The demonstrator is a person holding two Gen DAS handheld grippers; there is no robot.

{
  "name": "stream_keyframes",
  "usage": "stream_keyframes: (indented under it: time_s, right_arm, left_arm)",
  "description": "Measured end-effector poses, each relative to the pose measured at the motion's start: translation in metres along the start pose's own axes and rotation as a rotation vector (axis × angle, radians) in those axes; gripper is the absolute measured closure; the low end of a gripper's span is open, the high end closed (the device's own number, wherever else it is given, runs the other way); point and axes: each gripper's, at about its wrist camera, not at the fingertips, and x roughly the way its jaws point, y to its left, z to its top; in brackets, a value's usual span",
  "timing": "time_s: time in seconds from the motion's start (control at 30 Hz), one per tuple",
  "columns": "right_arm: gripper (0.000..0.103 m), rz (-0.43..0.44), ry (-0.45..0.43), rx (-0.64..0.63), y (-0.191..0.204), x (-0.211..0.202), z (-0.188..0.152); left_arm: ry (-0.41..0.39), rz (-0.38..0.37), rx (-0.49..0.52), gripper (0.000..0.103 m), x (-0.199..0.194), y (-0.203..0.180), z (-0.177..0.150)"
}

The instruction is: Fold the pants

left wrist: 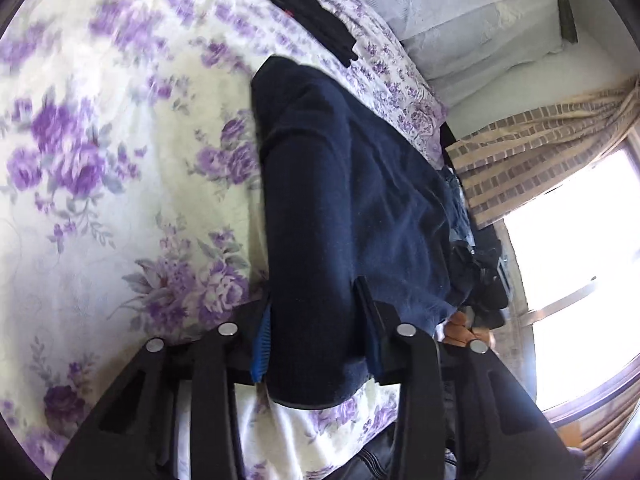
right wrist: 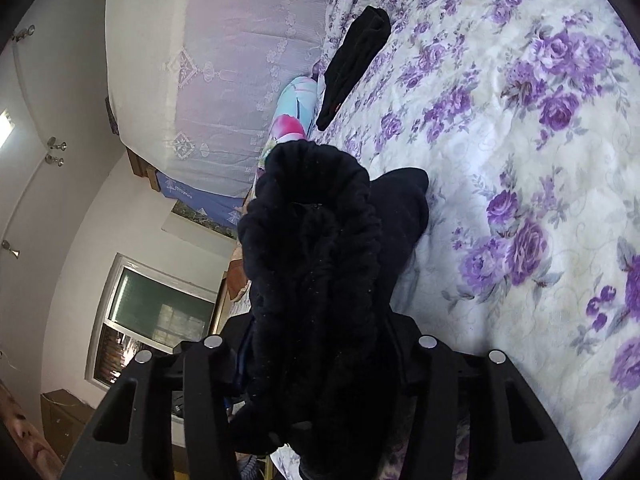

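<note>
Dark navy pants lie stretched along a bed with a white and purple flowered cover. My left gripper is shut on the near end of a leg, its blue pads pressing the thick cloth from both sides. In the right wrist view the gathered elastic waistband of the pants bulges up between the fingers of my right gripper, which is shut on that bunched cloth. The far part of the pants rests on the flowered cover.
A folded black garment lies farther up the bed, also in the right wrist view. White pillows sit at the head. A checked curtain and bright window flank the bed. A lace-covered headboard stands beyond.
</note>
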Motion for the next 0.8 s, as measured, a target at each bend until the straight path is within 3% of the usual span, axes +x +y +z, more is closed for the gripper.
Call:
stream_keyframes:
  time_s: [0.13, 0.17, 0.23, 0.3, 0.4, 0.5, 0.63, 0.8]
  right_arm:
    - [0.056, -0.002, -0.023, -0.127, 0.042, -0.014, -0.003]
    - [0.056, 0.004, -0.025, -0.158, 0.053, -0.018, -0.002]
    - [0.057, 0.013, -0.031, -0.202, 0.072, -0.023, 0.003]
    - [0.057, 0.021, -0.038, -0.201, 0.08, -0.028, 0.011]
    - [0.057, 0.028, -0.044, -0.198, 0.08, -0.029, 0.033]
    - [0.057, 0.008, -0.033, -0.137, 0.065, -0.009, 0.074]
    - [0.057, -0.05, -0.011, -0.14, 0.062, 0.039, 0.153]
    - [0.057, -0.041, -0.061, -0.218, 0.091, 0.094, 0.274]
  left_arm:
    - [-0.044, 0.039, 0.085, 0.071, -0.028, -0.03, 0.007]
    - [-0.042, 0.025, 0.089, 0.076, -0.032, -0.034, 0.01]
    - [-0.036, -0.031, 0.104, 0.077, -0.042, -0.043, 0.017]
    - [-0.05, -0.028, 0.186, 0.077, -0.049, -0.067, 0.024]
    - [-0.05, -0.044, 0.217, 0.077, -0.045, -0.079, 0.05]
    - [-0.027, -0.047, 0.176, 0.077, -0.018, -0.073, 0.096]
    - [-0.031, -0.026, 0.146, 0.077, 0.026, -0.061, 0.183]
    - [-0.105, 0.072, 0.248, 0.078, 0.057, -0.076, 0.312]
